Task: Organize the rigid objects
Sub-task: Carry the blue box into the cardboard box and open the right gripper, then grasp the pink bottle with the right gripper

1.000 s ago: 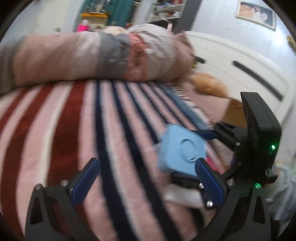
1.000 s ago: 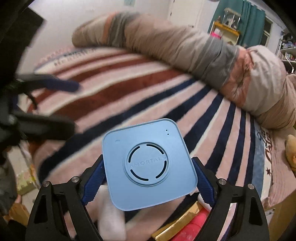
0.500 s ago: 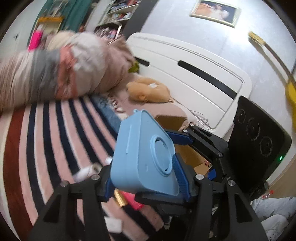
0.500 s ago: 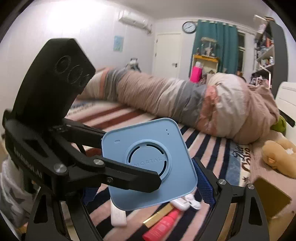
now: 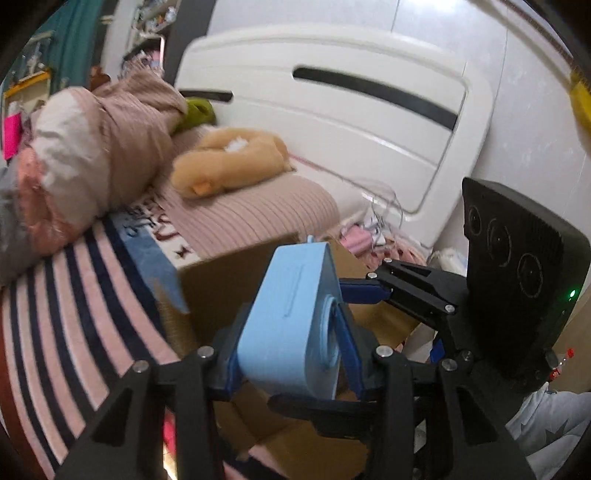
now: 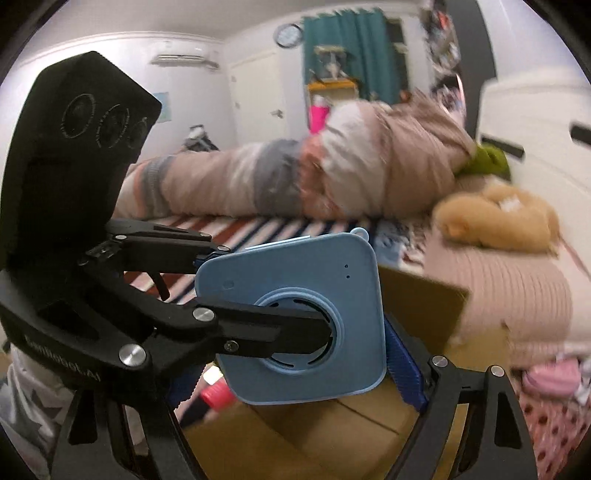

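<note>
Pads of my left hand-held gripper [image 5: 291, 354], which has just been closing, press the two broad faces of the blue box [image 5: 291, 314]. My right hand-held gripper [image 6: 295, 354] clamps the same box by its side edges. The box hangs above an open carton [image 6: 424, 306] on the bed [image 5: 74, 325]. The striped blanket is pink, navy and red. Beyond it lie a rolled duvet [image 6: 295, 177], a tan plush toy [image 5: 229, 162] on a ribbed pink pillow [image 5: 251, 210], and the white headboard [image 5: 332, 92]. Far off hang teal curtains [image 6: 343, 48] and a wall clock [image 6: 289, 35].
</note>
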Available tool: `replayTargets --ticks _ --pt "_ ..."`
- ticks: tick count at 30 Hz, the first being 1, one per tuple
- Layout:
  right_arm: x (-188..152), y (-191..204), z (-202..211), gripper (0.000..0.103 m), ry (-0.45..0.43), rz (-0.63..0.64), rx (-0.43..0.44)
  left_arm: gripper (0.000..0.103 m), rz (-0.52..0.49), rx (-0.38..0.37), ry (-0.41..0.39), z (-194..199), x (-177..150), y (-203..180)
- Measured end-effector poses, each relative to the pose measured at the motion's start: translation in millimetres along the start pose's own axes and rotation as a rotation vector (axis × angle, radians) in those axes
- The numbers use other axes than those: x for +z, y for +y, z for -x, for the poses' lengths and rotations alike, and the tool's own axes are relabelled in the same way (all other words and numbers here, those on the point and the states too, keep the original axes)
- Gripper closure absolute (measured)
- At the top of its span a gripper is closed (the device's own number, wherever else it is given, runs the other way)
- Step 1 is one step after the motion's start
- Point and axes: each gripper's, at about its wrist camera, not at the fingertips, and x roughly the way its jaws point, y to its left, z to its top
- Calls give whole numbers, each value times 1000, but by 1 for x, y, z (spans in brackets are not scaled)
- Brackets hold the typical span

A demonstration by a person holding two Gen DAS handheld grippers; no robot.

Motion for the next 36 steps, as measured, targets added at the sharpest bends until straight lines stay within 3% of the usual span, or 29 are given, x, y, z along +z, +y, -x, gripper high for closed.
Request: replayTargets --ticks 2,7,9,11,18,21,26,28,30,34,36 --pt "-5 -14 -4 22 50 -14 -21 69 -11 12 43 -18 -1 -2" --pt "-12 -32 -10 22 103 -20 -102 68 -8 15 98 -38 -1 -3" --pt "-16 -31 -8 22 107 -30 -100 63 -4 25 96 -37 -3 -2" --pt "-15 -32 -9 22 104 -37 -99 51 6 29 83 -32 -3 1" --pt "-6 -8 -1 5 57 14 -111 38 44 89 -16 20 -11 21" --pt "1 14 2 5 32 59 -129 38 82 157 -60 52 -24 38" --pt "17 62 0 5 -28 107 -71 37 145 278 -123 105 -58 74" --pt "22 88 -9 5 -33 141 8 35 174 328 -145 125 -74 91" --pt "24 112 -23 10 -8 177 48 32 201 385 -159 142 -93 109" --pt "14 151 -68 37 89 208 117 29 242 449 -159 157 -130 137" --pt "7 159 -96 43 147 177 126 29 260 467 -152 157 -150 149"
